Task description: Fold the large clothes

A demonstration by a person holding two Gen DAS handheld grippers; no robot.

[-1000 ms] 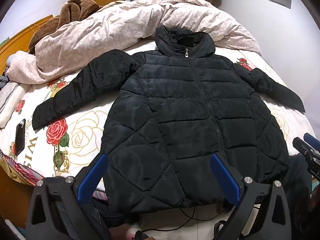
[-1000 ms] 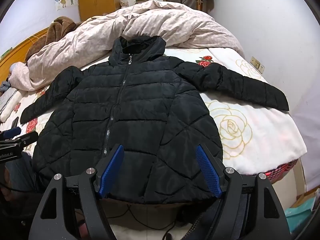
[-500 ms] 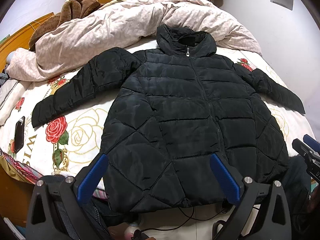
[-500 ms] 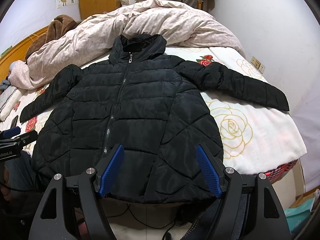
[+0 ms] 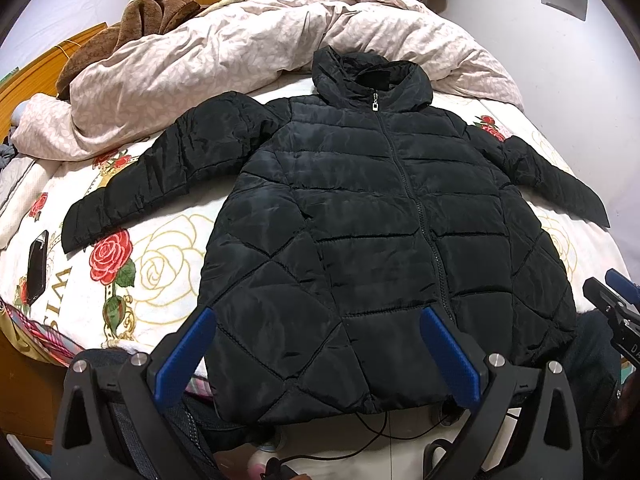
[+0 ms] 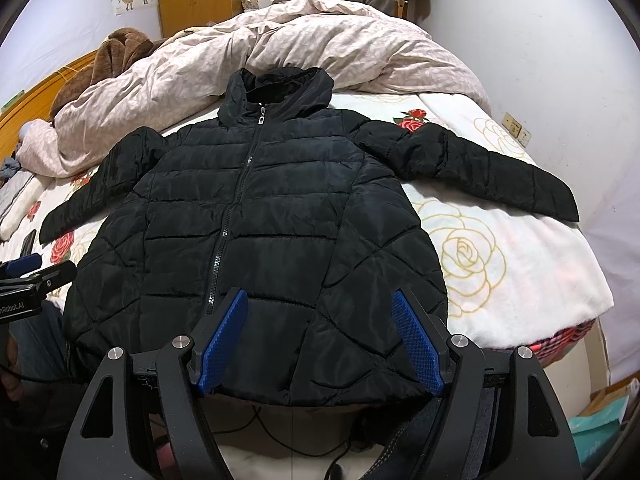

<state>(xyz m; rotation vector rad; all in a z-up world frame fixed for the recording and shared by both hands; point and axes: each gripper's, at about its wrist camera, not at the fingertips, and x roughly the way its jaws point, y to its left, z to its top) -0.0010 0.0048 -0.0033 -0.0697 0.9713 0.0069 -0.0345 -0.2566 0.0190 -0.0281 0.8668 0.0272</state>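
A black quilted hooded jacket [image 5: 372, 232] lies flat and zipped on the bed, front up, both sleeves spread out; it also shows in the right wrist view [image 6: 256, 232]. Its hem hangs at the bed's near edge. My left gripper [image 5: 316, 320] is open and empty, hovering over the hem's left half. My right gripper [image 6: 320, 300] is open and empty over the hem's right half. Each gripper shows at the edge of the other's view: the right one [image 5: 612, 300], the left one [image 6: 28, 268].
A rumpled pink duvet [image 5: 248, 48] fills the bed's far side, with a brown plush blanket [image 5: 132, 28] on it. A black phone [image 5: 37, 264] lies at the bed's left edge. A wall [image 6: 580, 60] runs close along the right. Cables [image 5: 380, 432] lie on the floor below the hem.
Both grippers have shifted slightly toward the jacket, which looks a little nearer. The jacket has not moved and both grippers stay open.
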